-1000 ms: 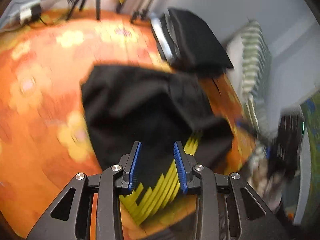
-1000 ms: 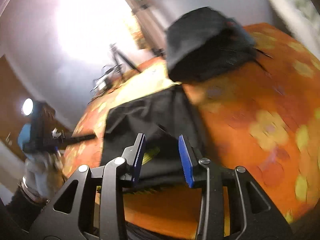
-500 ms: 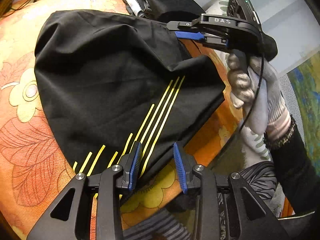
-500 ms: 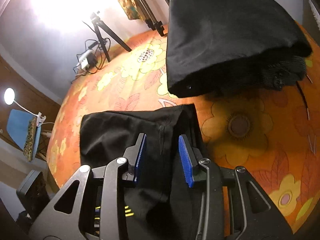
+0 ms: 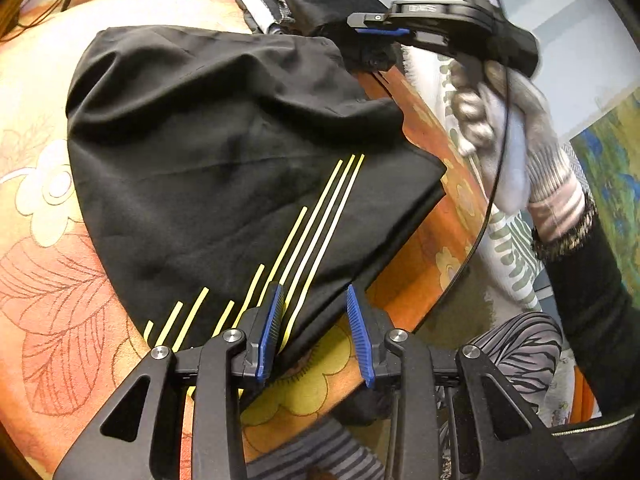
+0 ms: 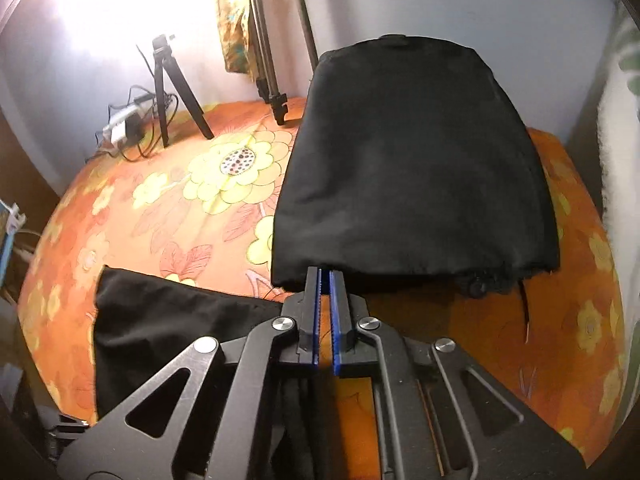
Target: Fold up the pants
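The black pants (image 5: 224, 152) with thin yellow stripes lie folded on the orange flowered bedspread (image 5: 48, 280). My left gripper (image 5: 316, 328) is open at the pants' near edge, its left finger over the striped cloth. My right gripper (image 5: 380, 32) shows in the left wrist view at the pants' far right corner, lifted off the cloth. In the right wrist view the right gripper (image 6: 325, 280) is shut with nothing between its pads, and the pants (image 6: 168, 328) lie low on the left.
A stack of folded black clothes (image 6: 412, 168) sits at the bed's far side, just ahead of the right gripper. Tripod legs (image 6: 176, 96) and a power strip with cables (image 6: 124, 128) stand by the far wall. The bed edge runs to the right (image 5: 452, 240).
My right gripper has shut and lifted off the pants' corner toward the black stack. The left gripper stays open at the pants' near edge.
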`<action>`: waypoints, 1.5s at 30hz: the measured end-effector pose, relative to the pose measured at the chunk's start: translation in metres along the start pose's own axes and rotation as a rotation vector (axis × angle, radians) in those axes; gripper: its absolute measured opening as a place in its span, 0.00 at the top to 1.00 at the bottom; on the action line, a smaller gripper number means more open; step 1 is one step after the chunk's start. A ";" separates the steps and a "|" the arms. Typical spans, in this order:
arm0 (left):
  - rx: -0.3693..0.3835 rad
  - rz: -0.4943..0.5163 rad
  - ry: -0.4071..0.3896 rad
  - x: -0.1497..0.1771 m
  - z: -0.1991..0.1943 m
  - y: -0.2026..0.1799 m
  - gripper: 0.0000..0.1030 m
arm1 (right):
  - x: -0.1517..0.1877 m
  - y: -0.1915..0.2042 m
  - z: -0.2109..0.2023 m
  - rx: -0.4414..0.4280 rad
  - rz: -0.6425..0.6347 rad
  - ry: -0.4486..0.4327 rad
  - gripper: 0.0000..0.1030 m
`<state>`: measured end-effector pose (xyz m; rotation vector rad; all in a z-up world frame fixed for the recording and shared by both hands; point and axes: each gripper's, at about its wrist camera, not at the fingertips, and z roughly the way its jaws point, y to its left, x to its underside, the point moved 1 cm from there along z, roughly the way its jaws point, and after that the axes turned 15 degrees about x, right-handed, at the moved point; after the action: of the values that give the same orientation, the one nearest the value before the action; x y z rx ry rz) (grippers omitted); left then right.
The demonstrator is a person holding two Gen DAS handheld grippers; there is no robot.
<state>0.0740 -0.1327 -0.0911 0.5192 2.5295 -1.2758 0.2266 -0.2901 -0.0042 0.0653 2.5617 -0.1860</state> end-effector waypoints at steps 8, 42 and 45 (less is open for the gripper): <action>0.010 0.011 -0.001 -0.003 -0.002 -0.006 0.69 | 0.037 0.023 0.007 -0.037 -0.103 0.100 0.56; -0.140 0.105 -0.099 0.020 -0.011 -0.010 0.69 | -0.019 0.210 0.007 -0.391 -0.478 0.151 0.44; -0.145 0.119 -0.088 0.021 -0.012 -0.011 0.69 | -0.022 0.238 0.025 -0.346 -0.580 0.200 0.44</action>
<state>0.0494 -0.1250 -0.0843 0.5596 2.4549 -1.0409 0.2793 -0.0590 -0.0416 -0.8301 2.7038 0.0553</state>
